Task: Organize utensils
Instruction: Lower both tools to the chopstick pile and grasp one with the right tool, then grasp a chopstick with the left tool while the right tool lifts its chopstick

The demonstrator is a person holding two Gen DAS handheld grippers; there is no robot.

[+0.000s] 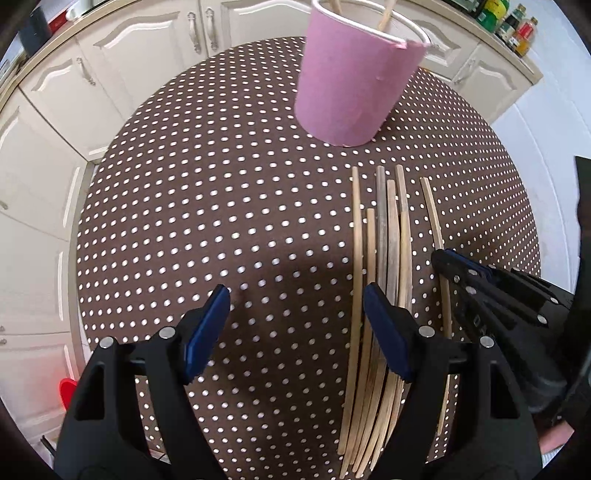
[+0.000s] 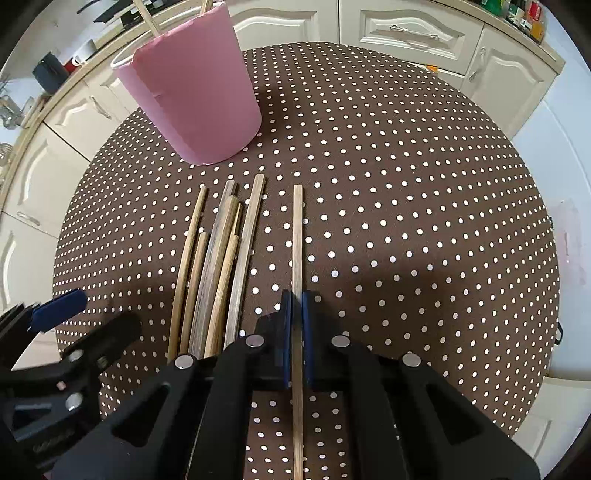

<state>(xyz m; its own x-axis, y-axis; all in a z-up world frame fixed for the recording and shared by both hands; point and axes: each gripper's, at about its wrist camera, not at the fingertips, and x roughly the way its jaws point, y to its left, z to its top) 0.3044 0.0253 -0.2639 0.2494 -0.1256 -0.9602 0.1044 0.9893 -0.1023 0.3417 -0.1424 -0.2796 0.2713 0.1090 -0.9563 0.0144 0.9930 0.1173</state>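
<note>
Several wooden chopsticks (image 1: 384,258) (image 2: 218,266) lie side by side on the round dotted table (image 1: 221,206) (image 2: 406,184). A single chopstick (image 2: 297,240) (image 1: 432,210) lies apart to their right. My right gripper (image 2: 297,306) (image 1: 448,258) is shut on it, the blue pads pressing both of its sides. My left gripper (image 1: 295,306) hangs open over the table just left of the bundle, its right finger above the sticks and nothing between its jaws. One of its blue fingertips (image 2: 61,304) shows in the right wrist view. A pink cup (image 1: 354,77) (image 2: 195,85) with chopsticks in it stands beyond the sticks.
Cream kitchen cabinets (image 1: 122,62) (image 2: 406,33) curve around behind the table. Bottles (image 1: 517,26) stand on the counter at the far right. A small red thing (image 1: 68,391) shows below the table's left edge.
</note>
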